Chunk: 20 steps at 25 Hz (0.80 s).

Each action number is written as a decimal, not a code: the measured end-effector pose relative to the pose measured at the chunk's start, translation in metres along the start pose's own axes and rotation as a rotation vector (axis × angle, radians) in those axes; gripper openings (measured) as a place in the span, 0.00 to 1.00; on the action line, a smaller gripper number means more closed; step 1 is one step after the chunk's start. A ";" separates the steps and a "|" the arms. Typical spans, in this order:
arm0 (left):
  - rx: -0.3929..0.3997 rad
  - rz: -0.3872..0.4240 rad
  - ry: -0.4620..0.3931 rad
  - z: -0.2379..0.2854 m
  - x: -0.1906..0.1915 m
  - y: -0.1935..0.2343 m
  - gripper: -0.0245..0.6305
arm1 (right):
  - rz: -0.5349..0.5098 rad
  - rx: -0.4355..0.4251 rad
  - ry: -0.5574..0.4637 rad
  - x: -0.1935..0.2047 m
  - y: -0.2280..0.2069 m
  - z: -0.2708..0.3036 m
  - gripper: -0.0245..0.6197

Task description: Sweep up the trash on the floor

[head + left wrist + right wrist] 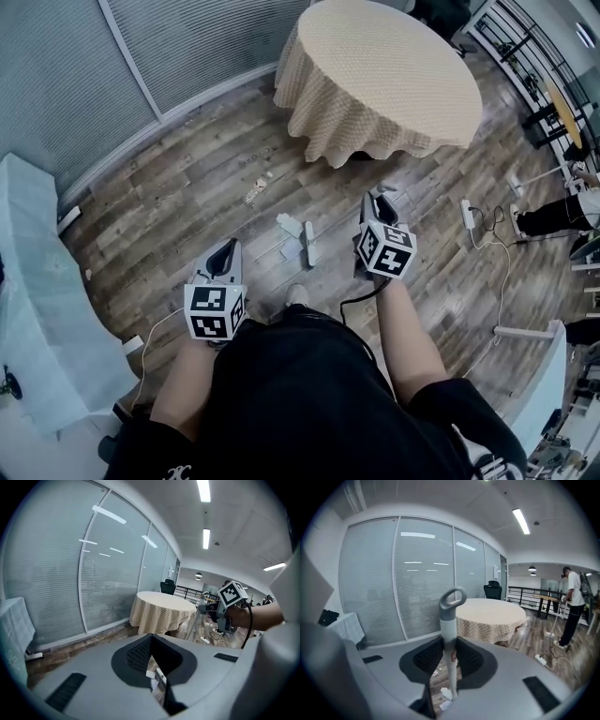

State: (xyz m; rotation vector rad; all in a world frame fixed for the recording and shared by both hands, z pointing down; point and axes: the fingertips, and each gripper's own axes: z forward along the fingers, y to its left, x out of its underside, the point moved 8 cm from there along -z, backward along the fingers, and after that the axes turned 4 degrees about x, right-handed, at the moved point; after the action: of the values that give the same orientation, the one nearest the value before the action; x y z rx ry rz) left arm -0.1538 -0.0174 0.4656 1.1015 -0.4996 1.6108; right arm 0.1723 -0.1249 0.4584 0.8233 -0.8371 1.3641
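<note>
- The right gripper (449, 657) has its jaws closed on a grey and white handle (449, 625); the loop end of the handle is above the jaws.
- The left gripper (151, 662) has its jaws apart and holds nothing.
- White paper trash (289, 225) lies on the wooden floor (178, 192), ahead of both grippers and near the round table (384, 75).

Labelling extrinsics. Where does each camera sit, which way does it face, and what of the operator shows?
Head view: on the person's head, facing steeply down at the floor; shows forearms, black top, left gripper and right gripper.
Left gripper view: on the left gripper, along its open fingers toward the round table; right gripper and hand show.
Right gripper view: on the right gripper, along fingers clamped on an upright handle; no own body.
Shared: all three show the table and floor trash.
</note>
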 end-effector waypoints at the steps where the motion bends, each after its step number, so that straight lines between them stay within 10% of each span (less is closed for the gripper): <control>1: -0.009 -0.003 0.000 0.000 0.000 0.000 0.03 | 0.001 -0.007 -0.001 -0.002 0.002 0.000 0.19; 20: -0.269 -0.051 -0.038 0.036 -0.054 0.016 0.03 | -0.020 -0.316 -0.071 -0.059 0.022 0.069 0.19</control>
State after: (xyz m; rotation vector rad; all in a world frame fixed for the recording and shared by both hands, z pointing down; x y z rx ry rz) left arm -0.1536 -0.0792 0.4408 0.9360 -0.6866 1.4328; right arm 0.1466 -0.2126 0.4392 0.6342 -1.0655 1.1524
